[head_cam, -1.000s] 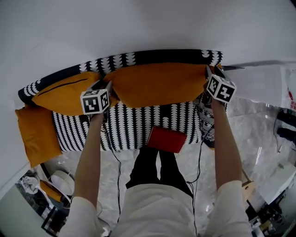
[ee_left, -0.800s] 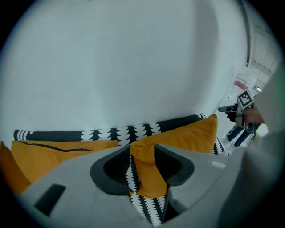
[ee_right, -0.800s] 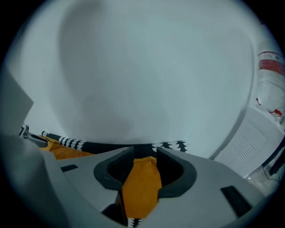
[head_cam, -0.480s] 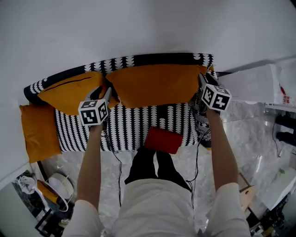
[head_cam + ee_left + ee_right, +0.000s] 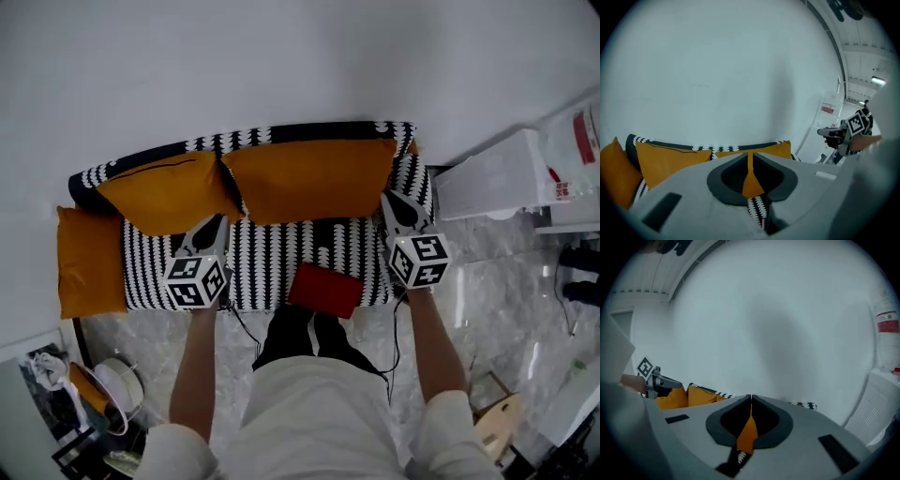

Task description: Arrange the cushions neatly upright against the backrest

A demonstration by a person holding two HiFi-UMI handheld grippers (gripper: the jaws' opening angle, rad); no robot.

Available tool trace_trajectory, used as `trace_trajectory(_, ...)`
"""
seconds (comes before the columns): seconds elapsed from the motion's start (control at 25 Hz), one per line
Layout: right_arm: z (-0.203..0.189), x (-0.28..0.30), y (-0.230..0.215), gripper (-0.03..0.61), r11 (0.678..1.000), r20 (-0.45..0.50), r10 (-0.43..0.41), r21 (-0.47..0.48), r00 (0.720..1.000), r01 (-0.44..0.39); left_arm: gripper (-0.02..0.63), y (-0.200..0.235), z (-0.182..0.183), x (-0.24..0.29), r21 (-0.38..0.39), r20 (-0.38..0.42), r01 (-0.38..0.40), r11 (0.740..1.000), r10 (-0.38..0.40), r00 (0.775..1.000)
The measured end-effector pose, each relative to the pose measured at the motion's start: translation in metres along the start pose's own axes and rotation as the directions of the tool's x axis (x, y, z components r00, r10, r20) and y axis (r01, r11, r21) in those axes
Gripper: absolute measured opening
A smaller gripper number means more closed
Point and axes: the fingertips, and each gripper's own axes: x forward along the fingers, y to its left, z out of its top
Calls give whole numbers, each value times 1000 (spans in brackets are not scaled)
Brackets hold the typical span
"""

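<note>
Wide cushion (image 5: 309, 178): plain orange, long and rectangular, is leaning upright against the backrest (image 5: 281, 133) and covering the middle and right of it.
Second cushion (image 5: 169, 192): the same orange, with a dark seam line showing near its upper edge, is leaning on the backrest at the left, its right corner touching the wide cushion.
Third cushion (image 5: 89, 262): orange and smooth, is sitting at the sofa's left end, outside the patterned seat; what is carrying it cannot be told.
Sofa (image 5: 272, 258): is showing a black-and-white patterned cover on seat and backrest.
Red item (image 5: 323, 289): flat and rectangular, is lying at the front edge of the seat, between the two grippers.
Left gripper (image 5: 212, 223): is hovering over the left of the seat, apart from the cushions; its jaws are closing, with only a thin slit and nothing between them.
Right gripper (image 5: 391, 201): is hanging over the right of the seat, jaws pressed together and empty.
</note>
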Motion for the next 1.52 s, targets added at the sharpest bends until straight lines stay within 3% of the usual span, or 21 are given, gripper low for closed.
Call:
trace_trajectory(0.16,2,-49,43,9,989,44,137,-57,990,-135,28,-41,-2,-49,-9,74,52,999,-51,996)
trace_trajectory(0.36,2,-107,86,8,956,109,290,-88,951,-281,21,-79,-11,-111,-29,171,68,997,-62,983)
trace_trajectory(0.68,4,-157,138,8,916,161,397,-128,903,-380,12,-103,-44,-197,-70,236,59,996,-41,971)
trace_trajectory(1.08,-25,-197,243,8,889,139,457,-29,879,-457,12,-105,-65,-269,-25,267,126,992,-115,957)
trace_trajectory(1.36,-42,-212,351,8,903,153,426,-10,892,-429,12,-76,-99,-336,52,244,208,977,-214,946)
trace_trajectory(1.52,-62,-224,422,8,897,126,439,-3,889,-442,12,-52,-126,-378,59,239,235,970,-243,940)
